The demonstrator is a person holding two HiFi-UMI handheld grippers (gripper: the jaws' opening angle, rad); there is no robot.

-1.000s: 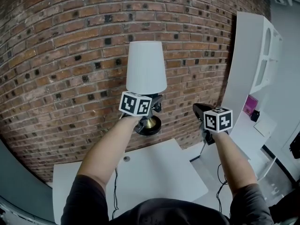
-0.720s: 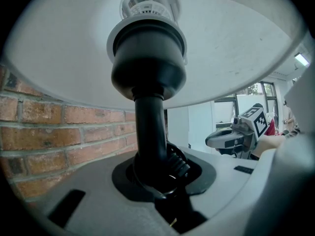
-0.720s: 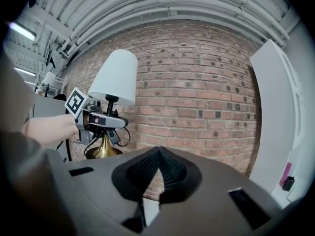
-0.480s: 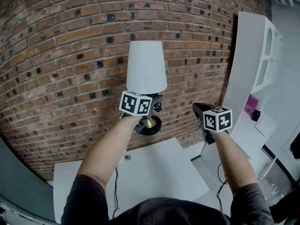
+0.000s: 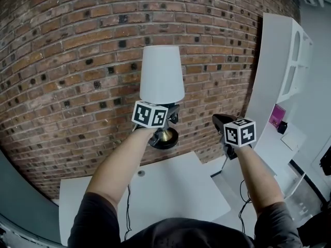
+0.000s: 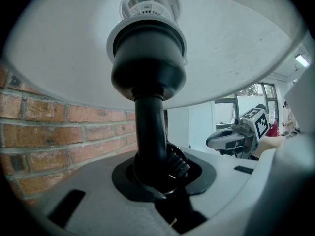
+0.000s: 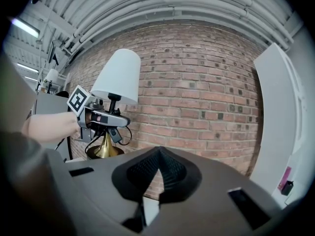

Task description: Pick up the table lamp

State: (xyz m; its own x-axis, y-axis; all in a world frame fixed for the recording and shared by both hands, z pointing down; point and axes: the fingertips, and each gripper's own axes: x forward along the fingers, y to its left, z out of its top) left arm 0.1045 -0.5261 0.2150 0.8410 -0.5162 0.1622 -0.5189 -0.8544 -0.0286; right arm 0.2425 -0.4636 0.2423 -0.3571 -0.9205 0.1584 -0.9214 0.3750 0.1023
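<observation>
Right gripper [image 7: 158, 155] has its jaws closed together, nothing between them, facing a brick wall [image 7: 211, 87]. Off to the left, the left gripper [image 7: 117, 119] is clamped on the table lamp [image 7: 118, 76] stem, white shade above, brass base [image 7: 104, 151] below. White cabinet [image 7: 275, 122] at right.

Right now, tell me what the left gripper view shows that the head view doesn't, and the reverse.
Left gripper view only: the lamp's black stem clamped in the left gripper, and the socket under the white shade. Head view only: the white table and the brass base. Both: the shade, the brick wall and the right gripper.
</observation>
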